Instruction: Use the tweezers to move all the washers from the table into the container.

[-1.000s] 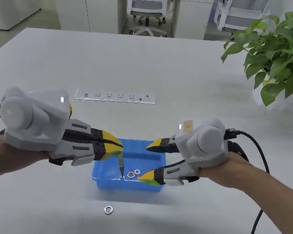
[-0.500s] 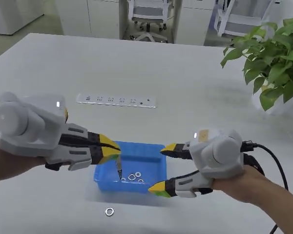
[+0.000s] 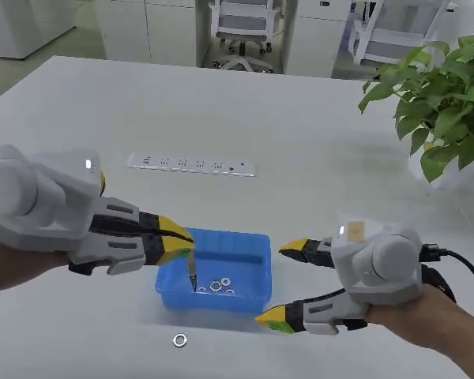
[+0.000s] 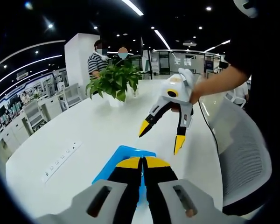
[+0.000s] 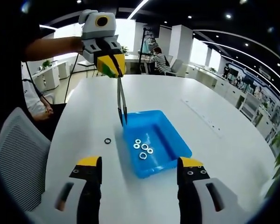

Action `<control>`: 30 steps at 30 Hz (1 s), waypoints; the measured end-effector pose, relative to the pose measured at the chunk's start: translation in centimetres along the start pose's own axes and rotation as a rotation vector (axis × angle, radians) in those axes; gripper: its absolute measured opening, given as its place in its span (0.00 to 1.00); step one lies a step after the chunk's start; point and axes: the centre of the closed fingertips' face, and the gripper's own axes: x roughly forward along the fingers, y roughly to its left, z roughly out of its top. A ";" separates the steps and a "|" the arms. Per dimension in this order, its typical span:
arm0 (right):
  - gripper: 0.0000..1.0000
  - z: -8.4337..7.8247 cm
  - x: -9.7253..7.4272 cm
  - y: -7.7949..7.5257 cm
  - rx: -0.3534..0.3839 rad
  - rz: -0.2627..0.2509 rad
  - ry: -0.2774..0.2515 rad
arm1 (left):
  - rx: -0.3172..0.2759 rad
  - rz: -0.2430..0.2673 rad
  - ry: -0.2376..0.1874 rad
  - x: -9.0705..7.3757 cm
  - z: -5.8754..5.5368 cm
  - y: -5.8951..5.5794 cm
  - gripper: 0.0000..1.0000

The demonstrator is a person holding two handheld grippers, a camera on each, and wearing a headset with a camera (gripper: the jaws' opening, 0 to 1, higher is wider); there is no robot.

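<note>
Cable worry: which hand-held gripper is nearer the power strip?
Left: the left hand-held gripper sits in front of the power strip, the right hand-held gripper farther, right of the container.

Perhaps five washers (image 5: pixel 143 148) lie in the container (image 3: pixel 253 240) before me; a lone washer (image 3: pixel 179 340) lies on the table (image 3: pixel 300 150) nearer me, and the power strip (image 3: pixel 191 166) lies behind.

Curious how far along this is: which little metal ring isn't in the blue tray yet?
The lone small silver metal washer on the white table, in front of the blue plastic tray; the other washers lie inside it.
</note>
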 end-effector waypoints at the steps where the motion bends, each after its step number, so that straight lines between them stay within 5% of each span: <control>1: 0.68 -0.1 0.0 0.1 0.002 0.000 -0.001 | 0.000 0.001 0.001 -0.1 0.0 -0.1 0.05; 18: 0.92 0.0 -0.2 1.1 0.048 -0.020 -0.043 | -0.002 -0.002 0.044 -0.5 -2.2 -1.8 0.05; 30: 0.95 -0.9 0.1 1.9 0.058 -0.006 -0.026 | -0.006 -0.013 0.068 -0.1 -3.8 -2.4 0.05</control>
